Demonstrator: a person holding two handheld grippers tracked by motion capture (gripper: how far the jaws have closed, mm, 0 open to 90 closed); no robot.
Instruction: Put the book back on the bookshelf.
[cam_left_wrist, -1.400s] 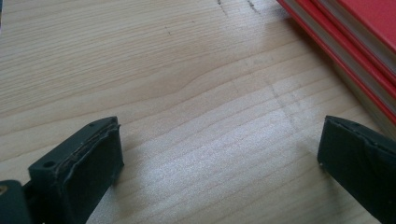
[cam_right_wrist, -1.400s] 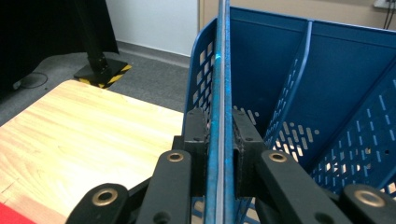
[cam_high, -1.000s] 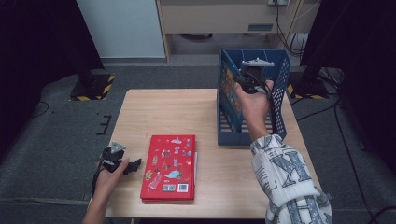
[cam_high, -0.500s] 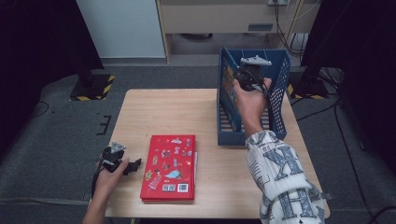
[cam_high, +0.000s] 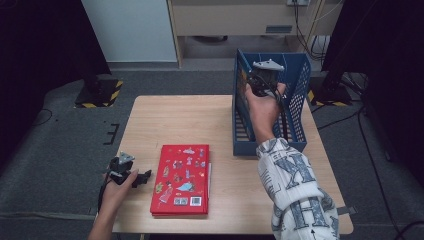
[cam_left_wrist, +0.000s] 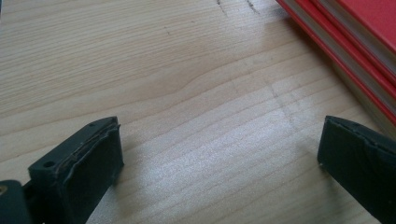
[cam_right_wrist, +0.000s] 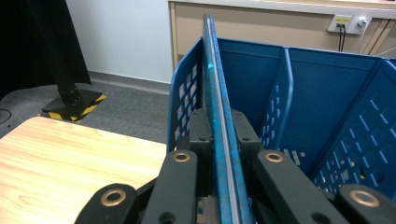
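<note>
My right gripper (cam_right_wrist: 219, 135) is shut on a thin blue book (cam_right_wrist: 217, 93) held upright on edge, its spine running up between the jaws. It hangs over the left compartment of the blue file rack (cam_right_wrist: 327, 84). From above, the right gripper (cam_high: 262, 82) sits inside the blue rack (cam_high: 300, 100) near its far left corner. My left gripper (cam_high: 142, 176) rests low on the table near the front left edge, pointing at a red picture book (cam_high: 181, 180). In its own view the left gripper (cam_left_wrist: 219, 158) stands open over bare wood, with the red book's edge (cam_left_wrist: 345, 42) just beyond.
The wooden table (cam_high: 180, 120) carries the rack at the right. Its divider (cam_right_wrist: 280, 98) splits it into slots. A white cabinet (cam_high: 130, 25) and a desk with cables stand behind on grey carpet.
The right hand with the blue book has edged slightly left in the rack. The left gripper has stayed where it was.
</note>
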